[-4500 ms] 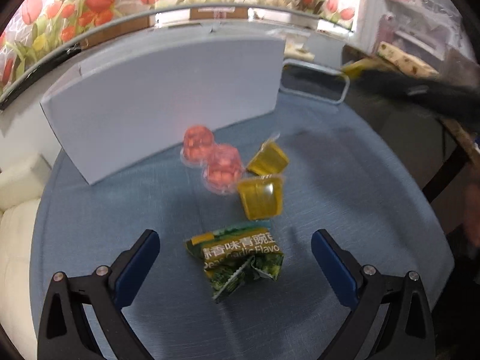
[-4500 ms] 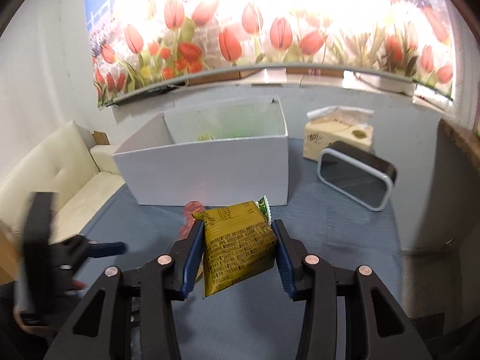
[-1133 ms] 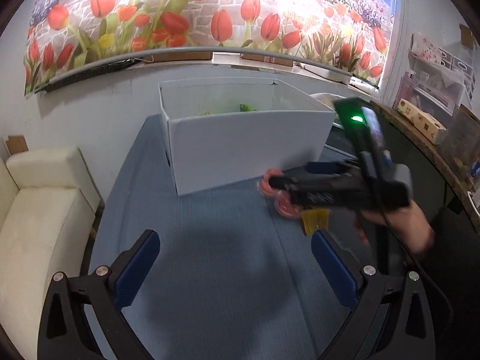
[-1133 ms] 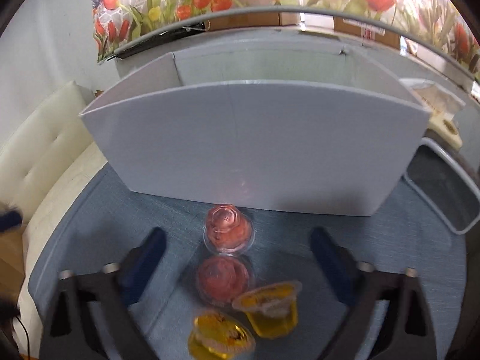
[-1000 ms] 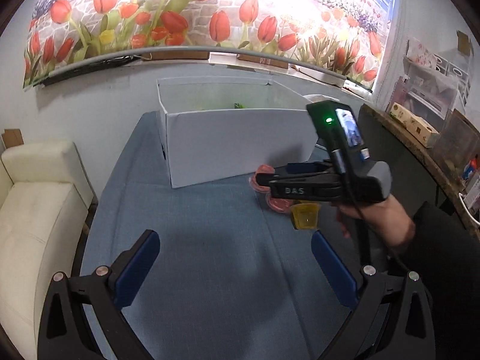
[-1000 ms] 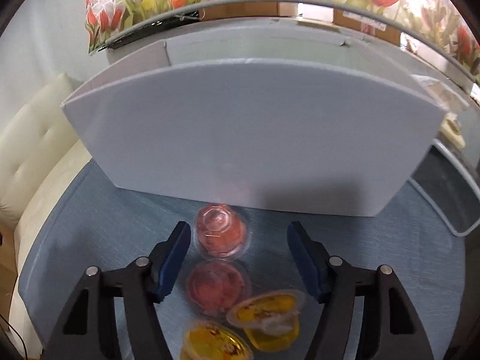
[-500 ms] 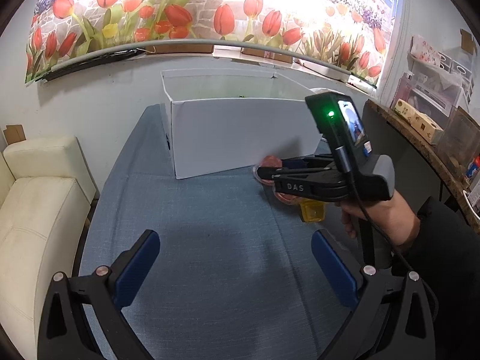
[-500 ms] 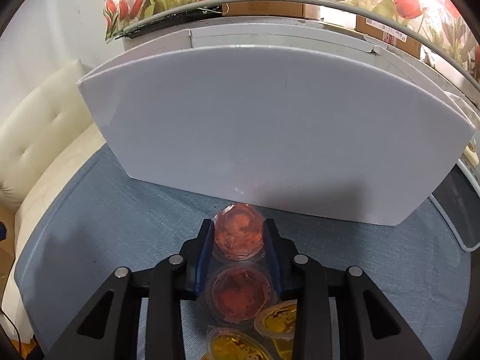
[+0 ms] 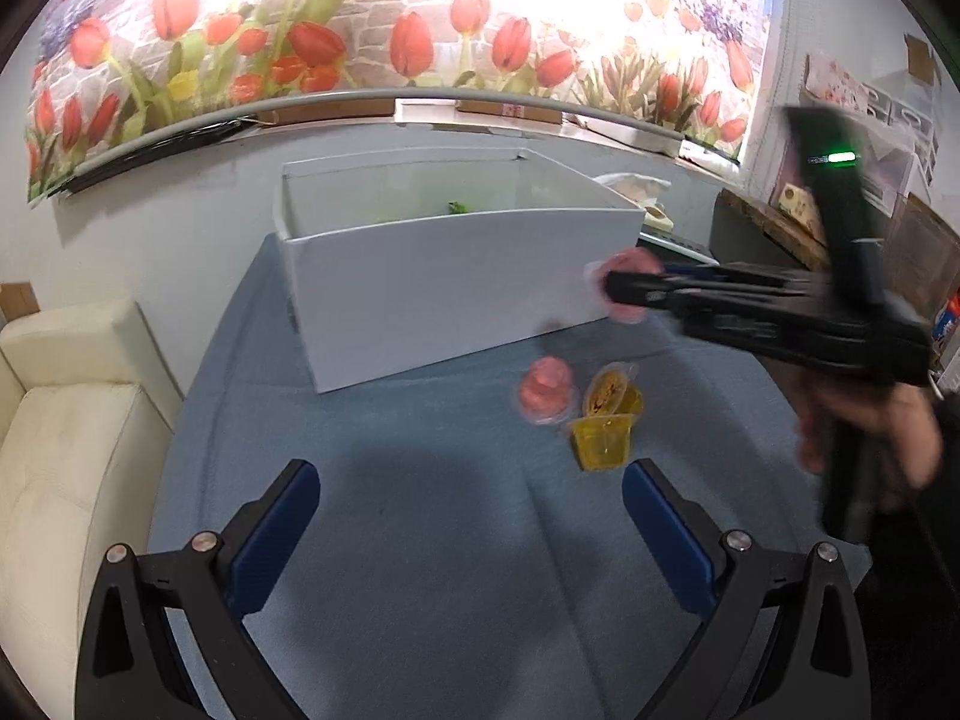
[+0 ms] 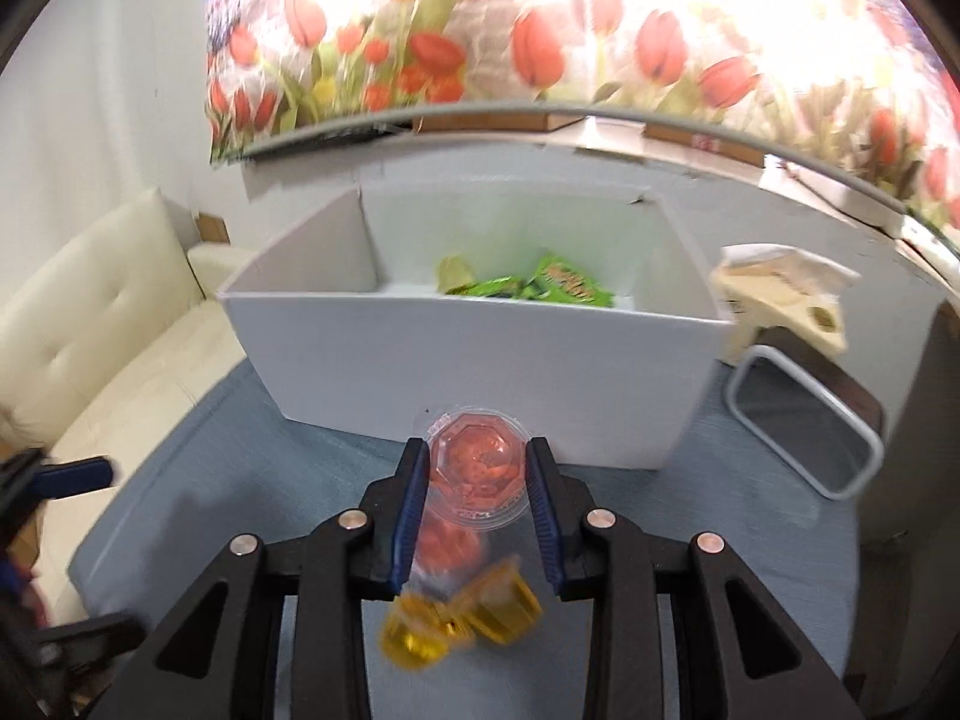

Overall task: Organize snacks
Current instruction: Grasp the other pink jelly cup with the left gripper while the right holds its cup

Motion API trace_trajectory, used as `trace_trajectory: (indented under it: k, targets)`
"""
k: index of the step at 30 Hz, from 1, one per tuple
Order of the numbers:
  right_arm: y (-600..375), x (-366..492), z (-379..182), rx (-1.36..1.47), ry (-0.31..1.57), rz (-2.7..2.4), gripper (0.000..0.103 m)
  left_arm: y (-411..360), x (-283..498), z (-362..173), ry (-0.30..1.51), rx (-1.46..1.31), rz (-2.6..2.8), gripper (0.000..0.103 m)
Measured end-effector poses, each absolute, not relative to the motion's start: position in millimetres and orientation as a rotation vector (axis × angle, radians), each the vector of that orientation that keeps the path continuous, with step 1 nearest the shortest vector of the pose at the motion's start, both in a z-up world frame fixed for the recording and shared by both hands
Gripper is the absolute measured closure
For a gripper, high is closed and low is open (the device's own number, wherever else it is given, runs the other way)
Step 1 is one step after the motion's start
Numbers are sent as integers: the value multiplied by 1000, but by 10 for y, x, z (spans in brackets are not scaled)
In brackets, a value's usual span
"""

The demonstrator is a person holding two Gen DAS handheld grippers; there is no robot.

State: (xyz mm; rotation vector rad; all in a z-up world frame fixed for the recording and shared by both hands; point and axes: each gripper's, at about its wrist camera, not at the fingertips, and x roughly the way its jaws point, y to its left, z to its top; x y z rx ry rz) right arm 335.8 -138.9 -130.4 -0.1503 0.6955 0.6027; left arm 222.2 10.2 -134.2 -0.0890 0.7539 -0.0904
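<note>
My right gripper (image 10: pixel 477 468) is shut on a red jelly cup (image 10: pixel 479 462) and holds it above the table, in front of the white box (image 10: pixel 480 372). In the left wrist view the gripper (image 9: pixel 624 294) and its cup (image 9: pixel 630 267) show blurred at the box's right end. A second red jelly cup (image 9: pixel 546 390) and two yellow jelly cups (image 9: pixel 603 447) sit on the blue table (image 9: pixel 450 540). Green snack packets (image 10: pixel 540 285) lie inside the box. My left gripper (image 9: pixel 468 516) is open and empty, low over the table.
A cream sofa (image 9: pixel 60 420) stands left of the table. A dark tray with a white rim (image 10: pixel 804 420) and a tissue box (image 10: pixel 780 300) sit right of the white box. A tulip mural covers the back wall.
My right gripper closed on the far red jelly cup and lifted it off the table toward the box. The left gripper stayed open and shifted slightly.
</note>
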Motion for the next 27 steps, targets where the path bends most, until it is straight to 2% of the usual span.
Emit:
trace_trajectory:
  k: [5,18,19,21,22,23,25,27]
  targets:
    - [-1747,3117,-1243,-119,688,570,67,-65,2599,-1475,785,-61,-117,0]
    - [-2244,2631,-1507,-23,729,541,67,-432,3486,-1920,890,16,-153,2]
    - [-2248,2636,-1521,-23,732,540,67,-439,3499,-1939,897,15,-154,6]
    - [-2263,2639,-1539,-15,734,542,67,-440,3549,-1989,920,11,-149,37]
    - [-2262,2639,-1546,-11,734,542,67,-439,3577,-2006,931,-3,-165,45]
    - [-2262,2639,-1550,-8,734,543,67,-442,3602,-2033,949,-10,-180,59]
    - [-2259,2635,-1555,-3,732,547,67,-472,3603,-2034,947,8,-183,64]
    - [-2247,2633,-1562,-4,733,548,67,-518,3591,-2021,938,39,-187,64]
